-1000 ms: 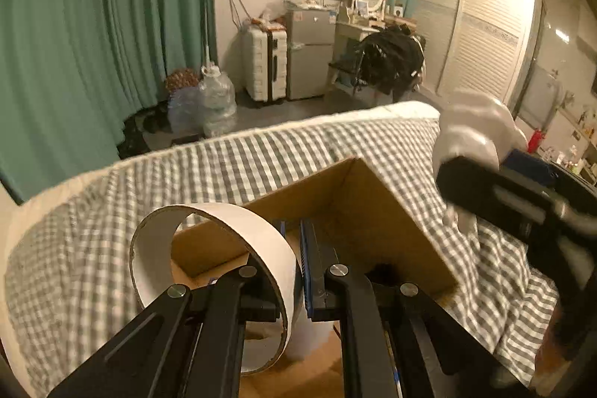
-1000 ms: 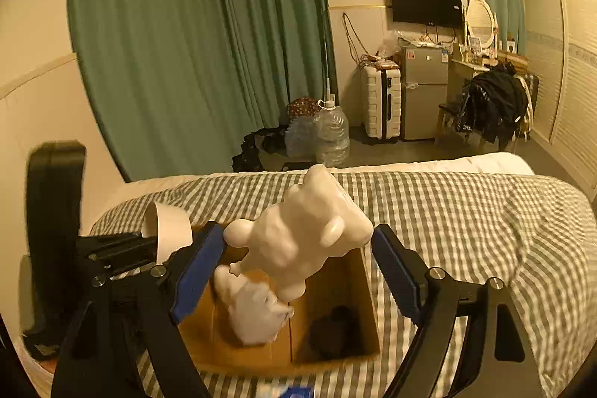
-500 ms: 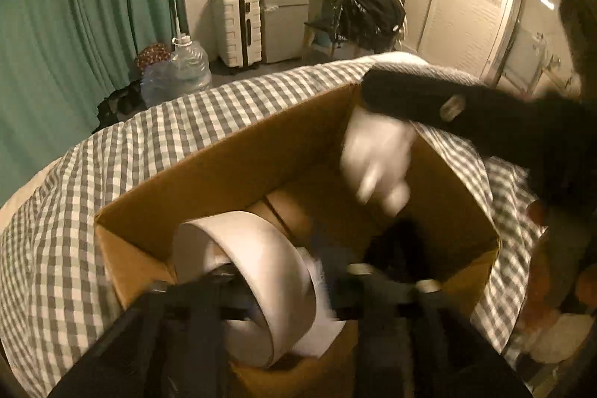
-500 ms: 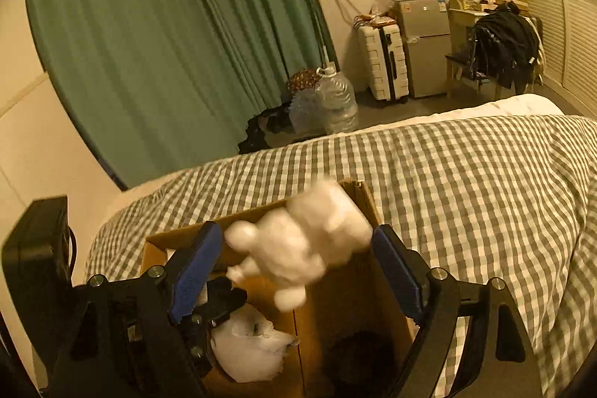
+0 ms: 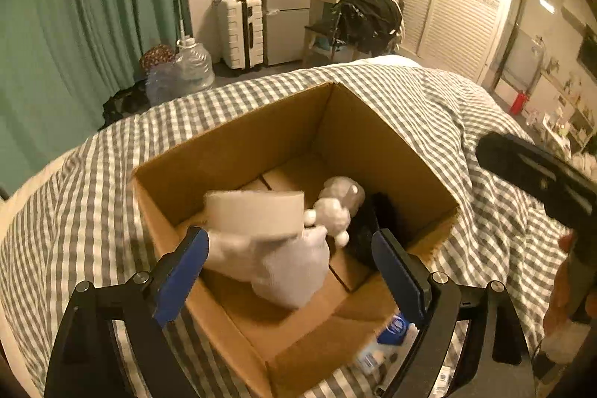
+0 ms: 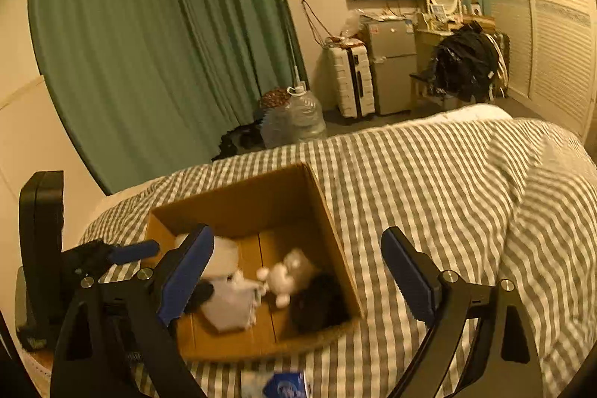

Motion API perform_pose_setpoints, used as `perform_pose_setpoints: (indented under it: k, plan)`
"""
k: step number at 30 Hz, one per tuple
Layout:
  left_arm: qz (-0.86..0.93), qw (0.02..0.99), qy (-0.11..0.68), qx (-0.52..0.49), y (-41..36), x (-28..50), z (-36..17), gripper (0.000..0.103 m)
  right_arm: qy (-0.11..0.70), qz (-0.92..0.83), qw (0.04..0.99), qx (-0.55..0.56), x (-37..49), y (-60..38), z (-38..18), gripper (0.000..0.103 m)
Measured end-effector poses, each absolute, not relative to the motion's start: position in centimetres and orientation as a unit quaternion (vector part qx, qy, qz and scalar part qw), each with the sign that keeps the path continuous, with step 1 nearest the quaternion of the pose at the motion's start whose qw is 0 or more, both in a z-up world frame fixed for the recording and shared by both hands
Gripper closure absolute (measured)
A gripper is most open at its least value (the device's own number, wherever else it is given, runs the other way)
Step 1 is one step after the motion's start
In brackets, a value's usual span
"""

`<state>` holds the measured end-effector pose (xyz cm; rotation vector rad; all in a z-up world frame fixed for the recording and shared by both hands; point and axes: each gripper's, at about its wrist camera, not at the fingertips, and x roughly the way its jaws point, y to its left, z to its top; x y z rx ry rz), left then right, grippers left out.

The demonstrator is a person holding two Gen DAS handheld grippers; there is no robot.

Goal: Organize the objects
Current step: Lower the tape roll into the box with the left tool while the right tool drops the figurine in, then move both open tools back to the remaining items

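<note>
An open cardboard box (image 5: 238, 144) (image 6: 238, 207) sits on the checked bed. Inside lie a white tape roll (image 5: 255, 211) (image 6: 224, 258), a white cloth item (image 5: 283, 271) (image 6: 229, 304), a small white plush bear (image 5: 335, 207) (image 6: 285, 276) and a dark object (image 5: 367, 230) (image 6: 317, 304). My left gripper (image 5: 289, 271) is open and empty above the box's near side. My right gripper (image 6: 296, 276) is open and empty, above the box; its body shows in the left wrist view (image 5: 537, 178).
A blue-and-white packet (image 5: 388, 338) (image 6: 283, 386) lies on the checked bedspread (image 6: 447, 181) just in front of the box. Beyond the bed stand water jugs (image 5: 194, 66), a white suitcase (image 5: 240, 32), a small fridge (image 5: 285, 17), green curtains and a chair with dark clothes.
The left gripper opened and the tape roll dropped into the box. The right gripper let go of the plush bear, which now lies in the box, and pulled back.
</note>
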<state>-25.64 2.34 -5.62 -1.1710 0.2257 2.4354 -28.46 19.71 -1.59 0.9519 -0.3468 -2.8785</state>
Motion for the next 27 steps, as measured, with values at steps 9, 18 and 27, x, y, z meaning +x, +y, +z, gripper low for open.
perform_pose_setpoints:
  k: [9,18,27]
  plan:
    - [0.887,0.212,0.052,-0.408,0.5,-20.3,-5.2,0.011,-0.105,-0.937,0.008,0.333,-21.9,19.7,-2.0,0.012]
    - [0.873,0.203,0.095,-0.434,0.7,-14.5,-10.2,0.011,-0.067,-0.903,-0.041,0.423,-15.1,18.7,-7.7,0.012]
    - [0.851,0.182,0.121,-0.478,-0.4,-11.2,-15.0,0.011,-0.061,-0.865,-0.012,0.498,-12.4,16.4,-13.6,0.012]
